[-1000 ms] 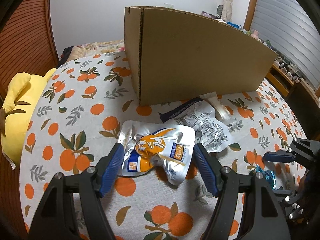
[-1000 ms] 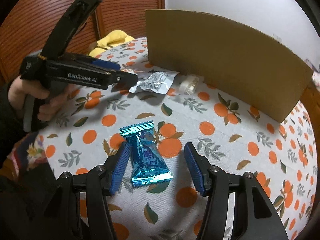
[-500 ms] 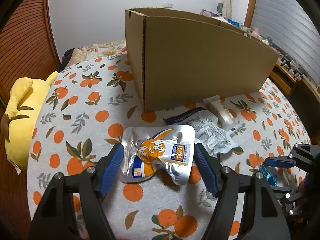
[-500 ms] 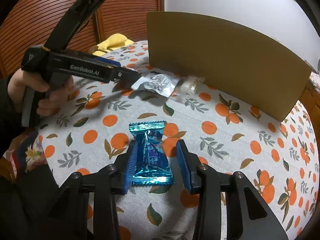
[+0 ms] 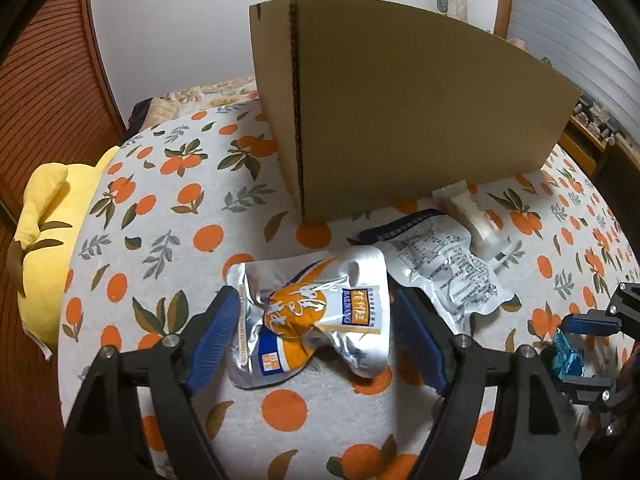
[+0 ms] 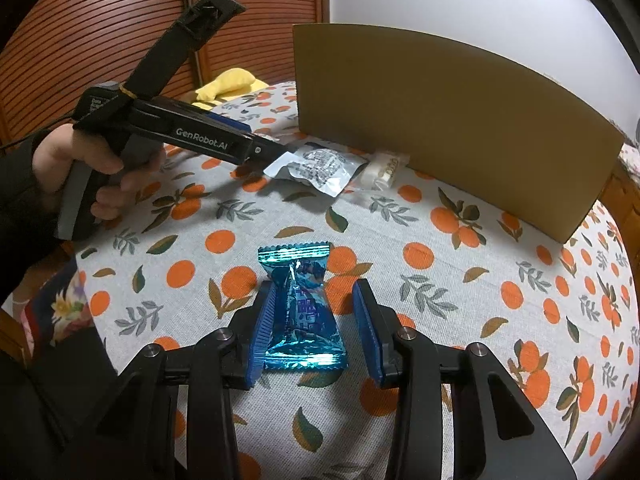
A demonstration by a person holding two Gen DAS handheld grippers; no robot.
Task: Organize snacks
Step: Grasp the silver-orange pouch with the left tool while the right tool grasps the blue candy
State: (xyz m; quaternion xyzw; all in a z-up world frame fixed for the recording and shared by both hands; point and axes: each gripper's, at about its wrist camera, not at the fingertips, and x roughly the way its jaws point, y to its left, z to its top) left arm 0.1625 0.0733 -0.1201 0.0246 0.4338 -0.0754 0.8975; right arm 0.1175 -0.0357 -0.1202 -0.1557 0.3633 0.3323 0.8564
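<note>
A silver and orange foil pouch point(image 5: 316, 312) lies on the orange-print tablecloth point(image 5: 160, 216) between the fingers of my left gripper point(image 5: 316, 332), which is open around it. A blue candy wrapper point(image 6: 302, 308) lies between the fingers of my right gripper point(image 6: 316, 320). The left finger touches the wrapper and the right one stands a little off, so the jaws are partly closed and still open. A silver pouch with printed text point(image 5: 444, 268) and a small white packet point(image 5: 476, 216) lie by the cardboard box point(image 5: 400, 112).
The tall cardboard box point(image 6: 440, 120) stands at the back of the table. A yellow plush point(image 5: 44, 232) sits at the left table edge. My left gripper and the hand holding it point(image 6: 132, 144) cross the left of the right wrist view.
My right gripper's fingers have narrowed around the blue candy wrapper. My left gripper has moved forward around the silver and orange pouch and stays open.
</note>
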